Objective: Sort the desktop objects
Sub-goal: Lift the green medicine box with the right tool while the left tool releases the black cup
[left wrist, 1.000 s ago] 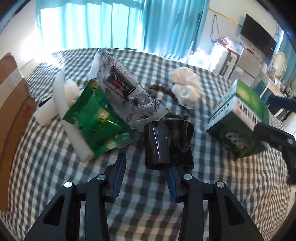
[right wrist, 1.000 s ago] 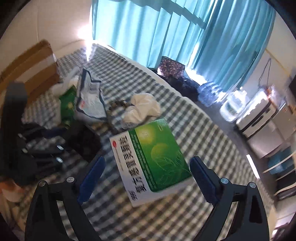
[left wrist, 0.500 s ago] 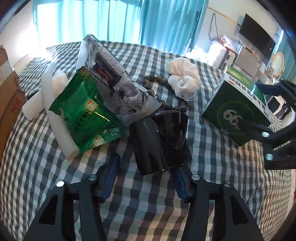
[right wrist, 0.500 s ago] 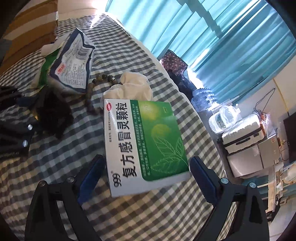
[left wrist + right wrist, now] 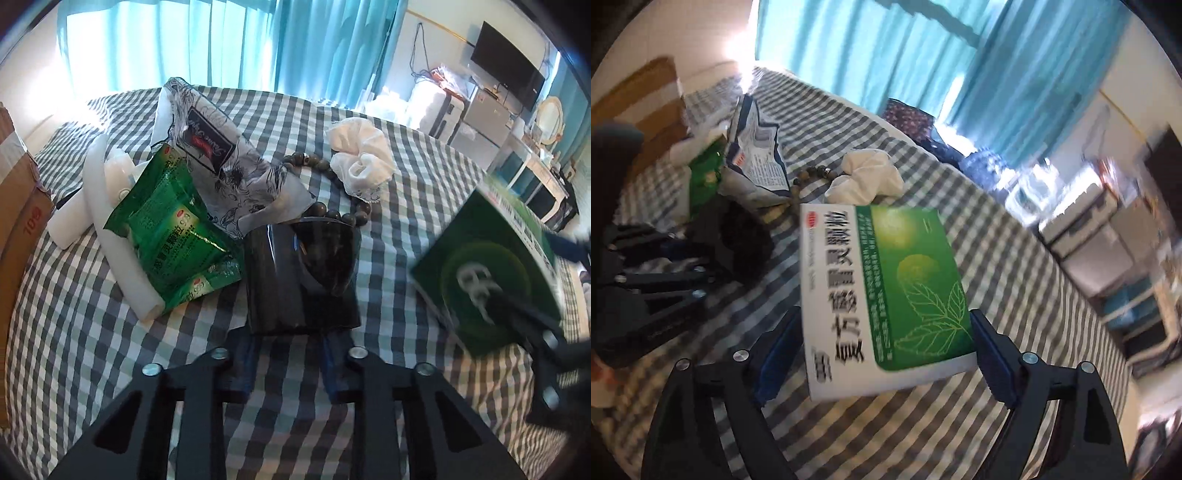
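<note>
Risk: the green medicine box (image 5: 886, 291) fills the centre of the right view. Our right gripper (image 5: 882, 350) has both pads at its sides, seemingly pinching it, so a narrow hold could let it twist loose.

Our left gripper (image 5: 288, 363), jaws spread, straddles the black case (image 5: 299, 280) at lower centre of the left view. Closing carelessly could snag the bead bracelet (image 5: 325, 192).

Count:
- one box
- one case
- one bracelet
- one white scrunchie (image 5: 362, 155)
- one green sachet (image 5: 173, 229)
- one patterned pouch (image 5: 221, 155)
</note>
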`<action>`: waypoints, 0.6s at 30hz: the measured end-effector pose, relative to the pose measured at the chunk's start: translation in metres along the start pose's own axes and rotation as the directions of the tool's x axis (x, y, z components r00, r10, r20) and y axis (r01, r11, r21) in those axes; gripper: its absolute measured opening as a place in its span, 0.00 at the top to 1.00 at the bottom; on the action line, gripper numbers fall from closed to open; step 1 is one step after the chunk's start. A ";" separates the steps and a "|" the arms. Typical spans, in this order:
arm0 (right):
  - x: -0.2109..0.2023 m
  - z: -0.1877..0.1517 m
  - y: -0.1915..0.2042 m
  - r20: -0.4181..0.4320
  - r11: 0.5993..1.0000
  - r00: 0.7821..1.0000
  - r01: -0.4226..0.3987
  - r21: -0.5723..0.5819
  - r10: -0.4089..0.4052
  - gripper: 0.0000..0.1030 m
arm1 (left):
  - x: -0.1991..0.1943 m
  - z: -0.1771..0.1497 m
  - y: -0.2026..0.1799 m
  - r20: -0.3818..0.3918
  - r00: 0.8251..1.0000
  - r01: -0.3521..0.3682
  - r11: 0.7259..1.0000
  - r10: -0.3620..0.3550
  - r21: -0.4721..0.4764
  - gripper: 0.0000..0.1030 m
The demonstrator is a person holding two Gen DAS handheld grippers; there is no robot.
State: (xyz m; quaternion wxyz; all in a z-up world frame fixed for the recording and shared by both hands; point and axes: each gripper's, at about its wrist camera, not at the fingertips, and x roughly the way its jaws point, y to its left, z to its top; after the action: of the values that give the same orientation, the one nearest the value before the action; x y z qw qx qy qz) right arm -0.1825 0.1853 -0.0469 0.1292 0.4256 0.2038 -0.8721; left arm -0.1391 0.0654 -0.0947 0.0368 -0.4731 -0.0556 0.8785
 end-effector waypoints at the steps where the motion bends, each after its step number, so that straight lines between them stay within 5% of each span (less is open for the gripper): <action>1: -0.010 -0.007 0.000 -0.001 0.998 1.000 -0.015 0.061 0.015 0.16 | -0.005 -0.002 0.000 0.005 1.000 0.005 1.000 -0.005 0.001 0.87; 7: -0.046 -0.044 0.006 0.000 0.951 0.998 -0.061 0.302 0.065 0.17 | -0.030 -0.012 -0.002 0.016 0.999 0.034 0.999 -0.034 0.035 0.92; 12: -0.062 -0.051 0.024 -0.059 0.951 0.998 0.001 0.309 0.018 0.17 | -0.064 -0.017 0.002 0.059 0.995 0.074 0.996 -0.076 0.048 0.93; 18: -0.106 -0.056 0.020 -0.006 0.930 1.000 -0.004 0.368 0.006 0.17 | -0.100 -0.021 0.007 0.111 0.985 0.131 0.991 -0.135 0.037 0.93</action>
State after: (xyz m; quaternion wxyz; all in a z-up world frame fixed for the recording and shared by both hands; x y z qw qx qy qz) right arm -0.0719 0.1993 0.0017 0.0485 0.4459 0.0360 -0.8930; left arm -0.0665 0.0480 -0.0242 0.0992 -0.4173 -0.0760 0.9002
